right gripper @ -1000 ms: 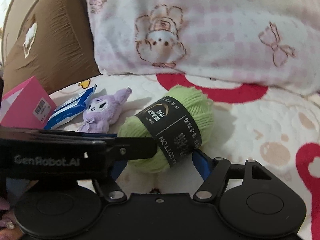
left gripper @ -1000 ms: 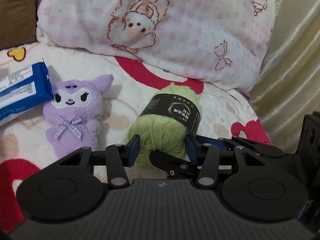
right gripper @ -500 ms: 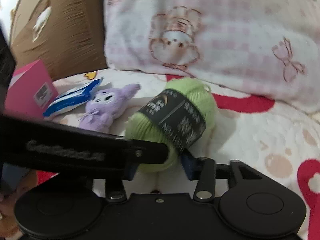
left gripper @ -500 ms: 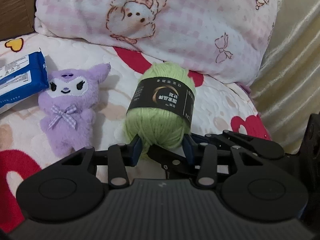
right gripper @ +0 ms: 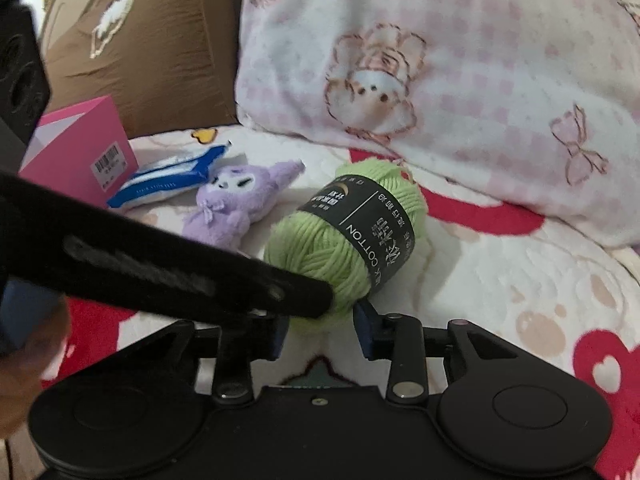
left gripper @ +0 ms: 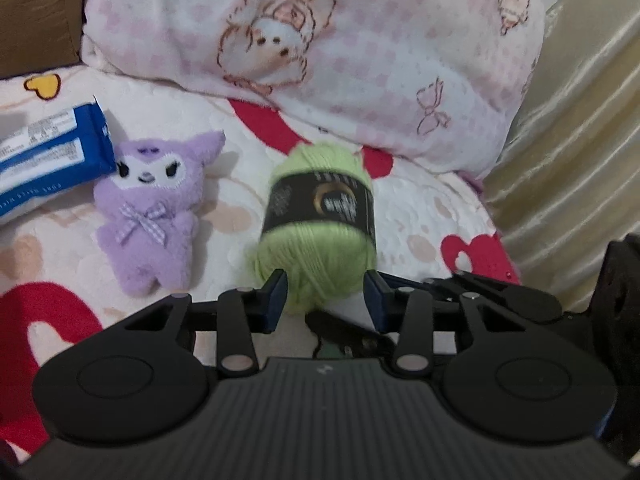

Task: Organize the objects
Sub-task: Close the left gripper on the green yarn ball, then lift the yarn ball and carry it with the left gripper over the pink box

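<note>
A green yarn ball (left gripper: 316,248) with a black paper band lies on the quilt, blurred in the left wrist view. My left gripper (left gripper: 325,288) is shut on its near end, a blue pad pressed into each side. In the right wrist view the same yarn ball (right gripper: 340,240) has its near end between the jaws of my right gripper (right gripper: 320,322), which are opening; the right pad sits just at the wool's edge. The left gripper's black finger (right gripper: 200,276) crosses that view and hides the right gripper's left pad.
A purple plush toy (left gripper: 150,216) lies left of the yarn, with a blue wipes pack (left gripper: 48,164) beyond it and a pink box (right gripper: 80,152) further left. A pink checked pillow (left gripper: 320,52) and a brown cushion (right gripper: 148,48) stand behind. A beige curtain (left gripper: 568,140) hangs at right.
The right gripper's jaws went from wide apart to close around the yarn, then eased slightly. The yarn has tipped more upright between the left pads. The right wrist view has rolled.
</note>
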### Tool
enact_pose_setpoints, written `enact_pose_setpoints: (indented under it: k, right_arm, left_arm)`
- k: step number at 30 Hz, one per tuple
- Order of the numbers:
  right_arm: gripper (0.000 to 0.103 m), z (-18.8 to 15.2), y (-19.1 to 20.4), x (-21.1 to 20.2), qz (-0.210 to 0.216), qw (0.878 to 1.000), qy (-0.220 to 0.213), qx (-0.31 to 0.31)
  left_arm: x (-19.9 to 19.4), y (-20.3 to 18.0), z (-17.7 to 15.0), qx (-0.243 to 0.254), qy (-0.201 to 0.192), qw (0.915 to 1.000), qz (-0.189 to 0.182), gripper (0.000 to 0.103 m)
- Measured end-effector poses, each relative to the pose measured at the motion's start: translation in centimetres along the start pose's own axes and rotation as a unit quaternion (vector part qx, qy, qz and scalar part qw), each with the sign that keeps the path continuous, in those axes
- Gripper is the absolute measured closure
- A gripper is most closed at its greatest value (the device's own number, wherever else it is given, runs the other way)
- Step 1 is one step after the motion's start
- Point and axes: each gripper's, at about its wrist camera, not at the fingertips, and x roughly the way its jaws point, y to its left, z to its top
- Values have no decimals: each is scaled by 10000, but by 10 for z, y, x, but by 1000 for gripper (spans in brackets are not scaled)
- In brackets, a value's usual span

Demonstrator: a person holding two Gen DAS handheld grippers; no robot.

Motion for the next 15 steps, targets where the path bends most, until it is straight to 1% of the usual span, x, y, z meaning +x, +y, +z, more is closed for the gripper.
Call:
enact_pose_setpoints:
  k: [1,2,3,6,8,9,12,13,15]
  right_arm:
    - [36,0,-3,-2,38,10000,-14,77]
    - [25,-1,-5,-5,69,9998,-65,146]
    - [22,0,-6,-6,113,9997,-144,190]
    - [18,6,-8,-1,289,9987,-254,333]
    - [15,10,-11,8,324,9979,-276,491]
    - [15,11,-14,14,290,9976,-270,574]
    - [15,10,-26,25,223,9954,-201,909]
    - [15,10,-30,25,251,9941,-201,1033]
    - [15,10,-37,25,447,9906,-252,1271]
  left_arm:
    - [-3,3,3,-59,-80,9999,-56,62]
    - [-5,5,5,-150,-153,9997,-90,58]
    - [-6,9,7,-254,-220,9993,-151,57]
    - [0,15,14,-390,-334,9986,-132,54]
    - [8,19,17,-385,-280,9988,-107,51]
    - [12,22,18,-426,-231,9987,-137,47]
    - [22,28,20,-604,-134,9973,-391,45]
    - [25,28,21,-601,-129,9971,-453,45]
    - [30,26,20,-570,-99,9971,-491,44]
